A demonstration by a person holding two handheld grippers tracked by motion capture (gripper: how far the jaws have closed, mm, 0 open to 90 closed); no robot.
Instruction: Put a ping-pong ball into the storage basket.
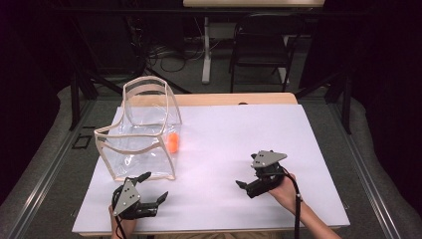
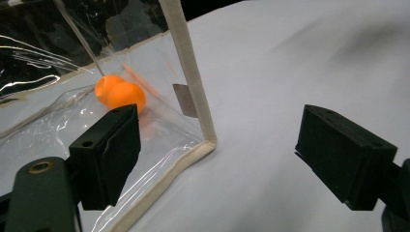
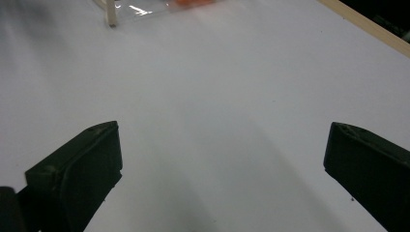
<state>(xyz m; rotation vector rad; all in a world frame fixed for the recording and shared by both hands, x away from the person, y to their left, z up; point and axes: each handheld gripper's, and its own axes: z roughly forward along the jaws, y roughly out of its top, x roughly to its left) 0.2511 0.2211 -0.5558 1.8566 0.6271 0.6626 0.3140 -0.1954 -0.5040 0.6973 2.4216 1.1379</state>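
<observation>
A clear plastic bag (image 1: 142, 134) with cream trim stands open at the left of the white table sheet (image 1: 239, 144). Two orange balls (image 1: 173, 142) lie inside it at its right end; the left gripper view shows the balls (image 2: 121, 92) through the clear wall, behind the bag's cream corner seam (image 2: 193, 82). My left gripper (image 1: 154, 186) is open just in front of the bag's near right corner, holding nothing. My right gripper (image 1: 243, 183) is open over bare sheet at the right, its jaws pointing left toward the bag (image 3: 145, 7).
The sheet covers a wooden table whose far edge (image 1: 224, 98) shows behind it. A black chair (image 1: 261, 42) and a white table leg (image 1: 205, 50) stand beyond on the grey floor. Bare sheet lies between the two grippers.
</observation>
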